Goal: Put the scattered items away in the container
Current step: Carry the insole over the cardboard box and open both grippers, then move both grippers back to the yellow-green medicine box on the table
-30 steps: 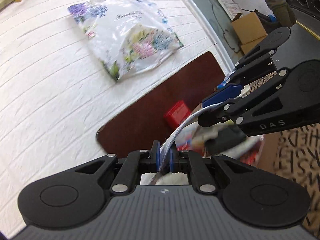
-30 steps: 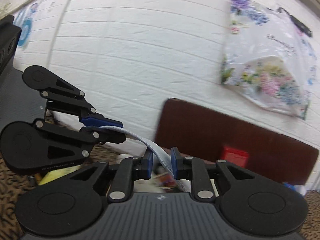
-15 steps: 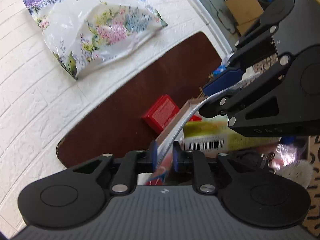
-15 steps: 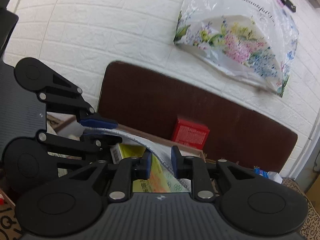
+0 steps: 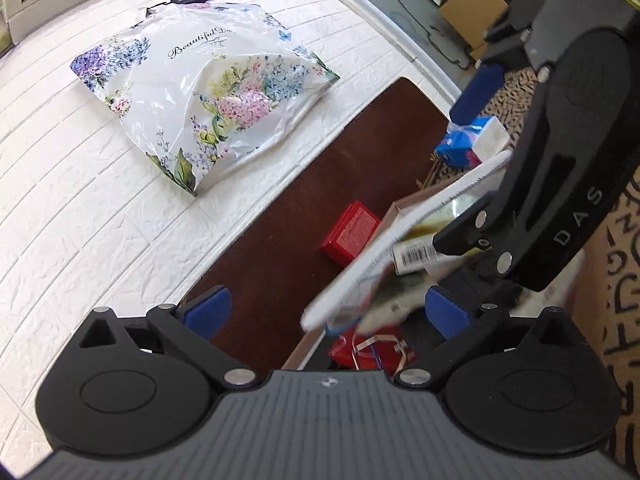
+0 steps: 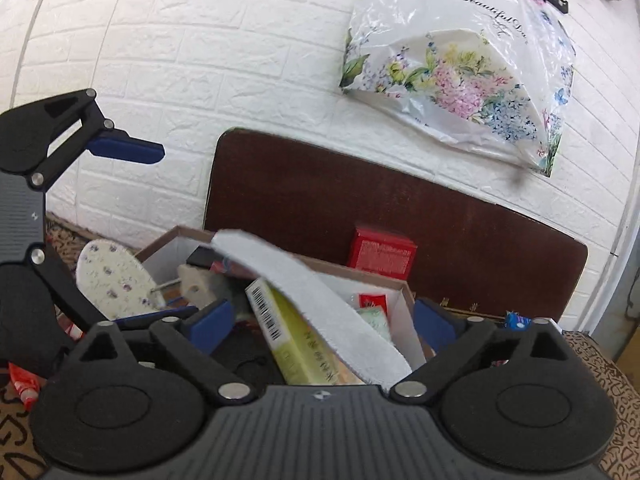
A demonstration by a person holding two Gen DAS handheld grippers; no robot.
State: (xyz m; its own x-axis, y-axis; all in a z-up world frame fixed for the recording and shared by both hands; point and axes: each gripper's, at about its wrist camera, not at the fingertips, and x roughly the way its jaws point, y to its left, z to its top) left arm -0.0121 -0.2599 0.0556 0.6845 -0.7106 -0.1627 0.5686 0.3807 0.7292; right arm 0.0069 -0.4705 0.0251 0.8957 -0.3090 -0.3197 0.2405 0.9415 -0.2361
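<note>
White insole (image 6: 316, 304) — light, floppy, best pinched at both ends — is seen unheld over the box (image 6: 408, 296), both grippers (image 5: 324, 312) (image 6: 324, 320) spread wide.

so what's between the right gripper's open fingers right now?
The white insole, released and lying over the box; right wrist view shows it.

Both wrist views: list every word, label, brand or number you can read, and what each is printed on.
"Beautiful D...", cut off by a fold: floral plastic bag.
"DAS": the right gripper body, seen from the left wrist.
Large black letters, only fragments: patterned mat.
Barcode and characters, too small to read: yellow-green box.
White print, too blurred: red box.
Small red label in the cardboard box: unreadable.
</note>
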